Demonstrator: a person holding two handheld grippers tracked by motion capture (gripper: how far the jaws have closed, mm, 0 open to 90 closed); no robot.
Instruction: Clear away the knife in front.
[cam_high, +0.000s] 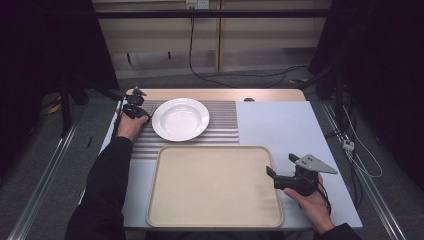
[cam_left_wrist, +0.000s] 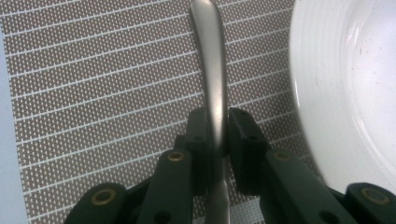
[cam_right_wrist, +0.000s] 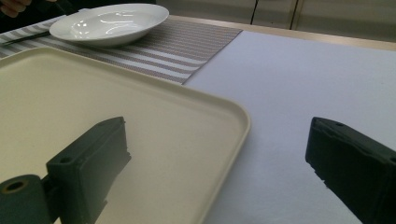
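— What lies around the work?

— A white plate (cam_high: 180, 119) sits on a striped placemat (cam_high: 222, 125) at the far side of the table (cam_high: 280, 125). Nearer the person, a cream tray (cam_high: 214, 186) lies bare. The plate is at about three o'clock from the left gripper (cam_high: 136, 111), just beside it, and nothing stands between them.

— Does one view tell more than another?

— From the high view the left hand (cam_high: 131, 126) hides what the gripper has. The left gripper view shows it close up: a metal utensil handle (cam_left_wrist: 211, 70) running toward twelve o'clock over the mat, with the plate's rim at three o'clock. Its working end is out of sight. The right gripper view shows the tray's corner low between its own jaws and the plate far off at eleven o'clock.

— And the claws?

— The left gripper's jaws are narrow, both pads pressed on the handle. The right gripper (cam_high: 282, 172), at the tray's right edge around four o'clock on the table, stands wide and holds nothing.
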